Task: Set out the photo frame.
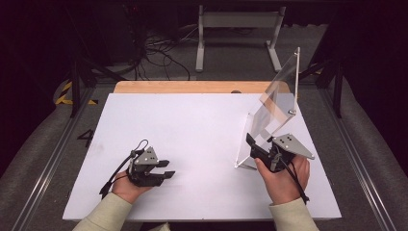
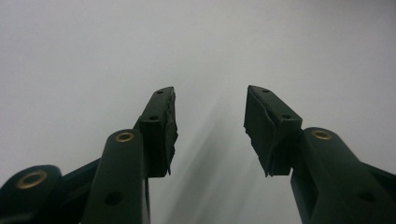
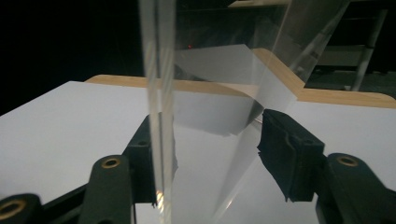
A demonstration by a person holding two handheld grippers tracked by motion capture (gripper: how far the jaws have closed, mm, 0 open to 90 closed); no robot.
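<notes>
The right claw (image 1: 252,147) stood open astride the clear acrylic sign stand (image 1: 274,103) near the worktop's (image 1: 192,130) right edge; it should close squarely on the sheet. The left claw (image 1: 166,169) rested open, empty.

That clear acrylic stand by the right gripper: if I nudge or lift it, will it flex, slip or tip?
The acrylic stand looks stiff: its edges run straight. It leans and stands tall on a small foot, so a push high up would probably tip it. Its glossy faces look slippery; the right gripper straddles one edge with open jaws, so grip low and firmly.

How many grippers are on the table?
2. The left gripper rests low near the front left of the white table; the right gripper is at the clear acrylic stand, front right.
</notes>
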